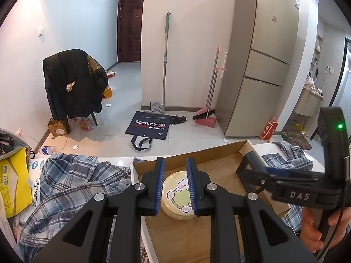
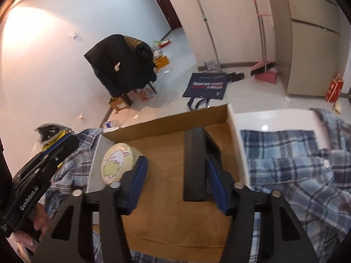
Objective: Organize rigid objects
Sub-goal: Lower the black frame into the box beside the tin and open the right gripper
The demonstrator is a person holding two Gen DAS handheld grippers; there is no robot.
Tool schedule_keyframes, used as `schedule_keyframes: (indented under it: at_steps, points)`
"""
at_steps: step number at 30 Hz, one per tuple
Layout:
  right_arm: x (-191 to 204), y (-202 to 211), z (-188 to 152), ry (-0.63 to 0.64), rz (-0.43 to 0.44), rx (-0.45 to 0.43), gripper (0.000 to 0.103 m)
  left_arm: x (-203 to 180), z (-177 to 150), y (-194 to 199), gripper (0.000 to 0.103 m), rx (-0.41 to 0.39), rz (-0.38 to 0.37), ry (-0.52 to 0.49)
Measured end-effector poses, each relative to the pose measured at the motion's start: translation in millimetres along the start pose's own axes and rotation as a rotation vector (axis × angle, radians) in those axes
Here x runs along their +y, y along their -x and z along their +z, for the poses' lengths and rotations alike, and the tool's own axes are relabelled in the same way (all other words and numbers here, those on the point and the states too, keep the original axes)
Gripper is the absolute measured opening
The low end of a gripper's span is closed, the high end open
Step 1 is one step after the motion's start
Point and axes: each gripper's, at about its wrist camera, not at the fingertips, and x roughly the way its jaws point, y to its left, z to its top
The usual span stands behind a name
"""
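Left wrist view: the left gripper [image 1: 175, 186], low in the frame, hangs with its blue pads slightly apart over a round pale-yellow tin with a cartoon lid [image 1: 178, 194], which lies in the shallow brown cardboard box [image 1: 219, 153]; whether the pads touch it I cannot tell. Blue plaid cloth [image 1: 72, 182] crowds the desk at left.

Right wrist view: the right gripper [image 2: 177, 179] stands apart. A black rectangular block [image 2: 194, 164] stands between its pads, unclamped; the tin sits left.

Dark jacket [image 1: 74, 83] over chair, tote bag [image 1: 149, 125] on floor.
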Motion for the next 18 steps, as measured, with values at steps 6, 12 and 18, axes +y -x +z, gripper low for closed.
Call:
schedule_keyframes:
  at_steps: [6, 12, 18]
  points:
    - [16.0, 1.9, -7.4, 0.059, -0.008, -0.001, 0.050, -6.7, 2.7, 12.8, 0.022, -0.023, 0.000, -0.018]
    - [32.2, 43.7, -11.0, 0.099, -0.088, -0.082, 0.050, -20.5, 16.6, 56.1, 0.022, -0.107, -0.009, -0.052]
    - [64.0, 124.4, -36.1, 0.219, -0.142, -0.195, 0.050, -35.8, 6.4, 146.2, 0.022, -0.320, 0.053, -0.075]
